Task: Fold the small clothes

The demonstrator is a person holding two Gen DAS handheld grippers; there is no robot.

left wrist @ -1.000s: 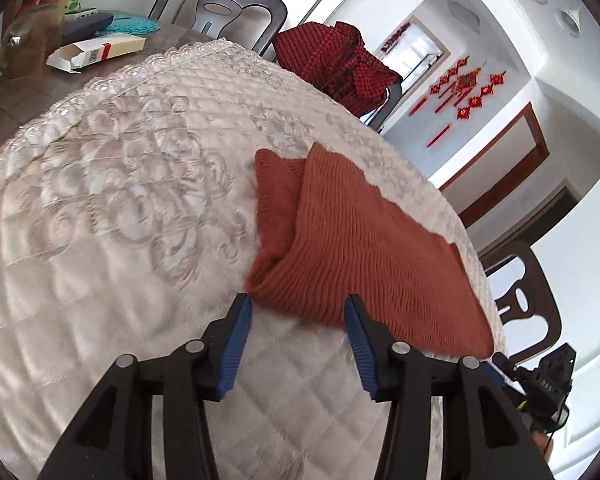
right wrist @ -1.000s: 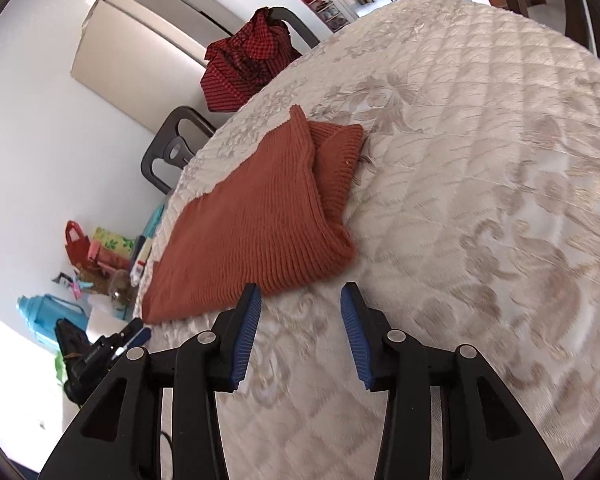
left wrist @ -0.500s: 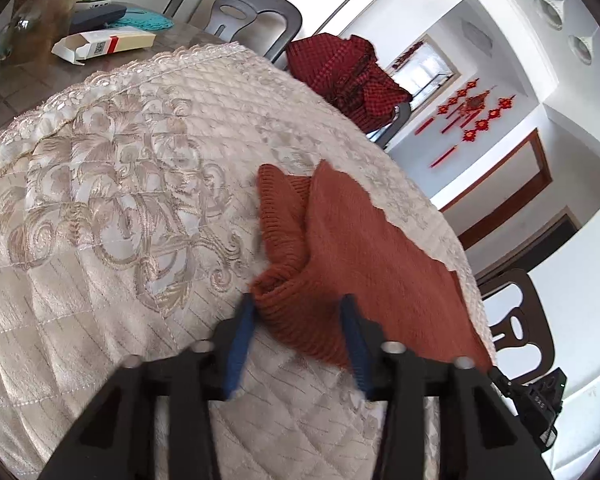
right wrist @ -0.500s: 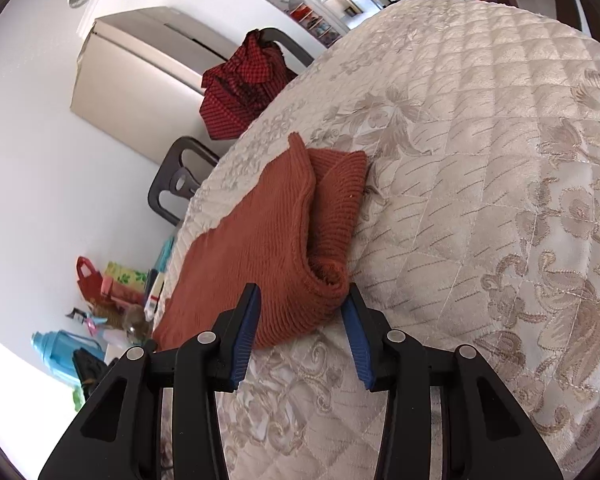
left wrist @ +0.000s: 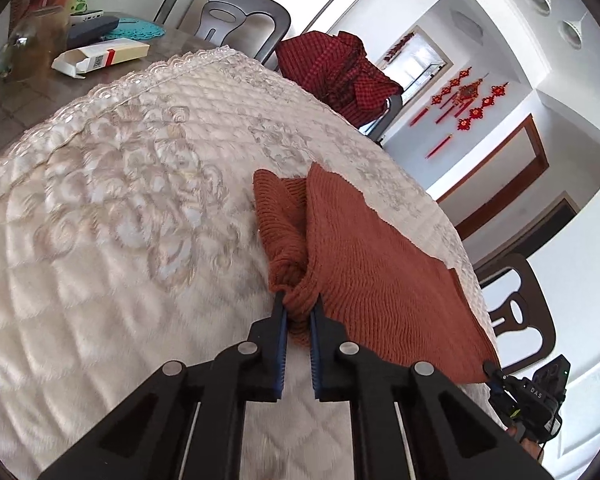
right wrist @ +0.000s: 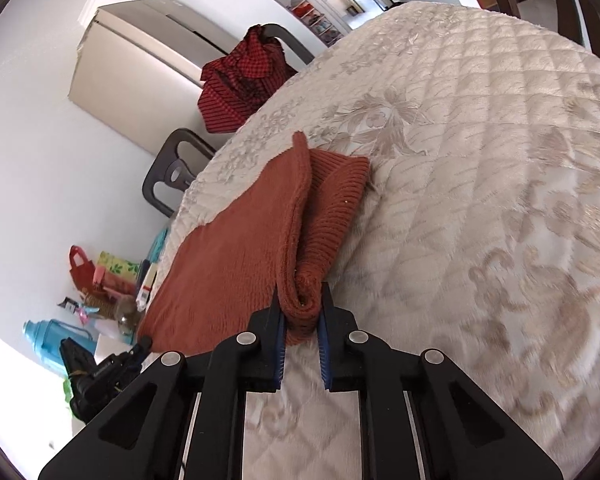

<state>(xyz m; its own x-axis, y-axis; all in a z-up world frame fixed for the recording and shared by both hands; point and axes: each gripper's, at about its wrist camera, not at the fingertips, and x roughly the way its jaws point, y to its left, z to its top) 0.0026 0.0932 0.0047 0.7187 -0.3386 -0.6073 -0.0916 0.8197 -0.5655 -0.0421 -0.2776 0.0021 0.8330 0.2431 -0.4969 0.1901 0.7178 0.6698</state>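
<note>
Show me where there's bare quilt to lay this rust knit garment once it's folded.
The cream quilted table cover is bare on the side of the rust-orange knit garment away from the other gripper: towards the scalloped edge in the left view, the whole floral spread in the right view. Crowded: the bare table end beyond that edge, with a white carton and glass jar.

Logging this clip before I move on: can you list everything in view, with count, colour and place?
knit garment: one, rust orange, partly folded on the quilt
quilted cover: one, cream, over the table
checked garment: one, red and black, draped on a chair
chairs: three, dark, around the table
carton: one, white and cream, far table end
glass jar: one, clear, beside the carton
water jug: one, blue, at the left edge of the right wrist view
left gripper: black, blue pads, shut on the knit garment
right gripper: closing on the garment's other corner
</note>
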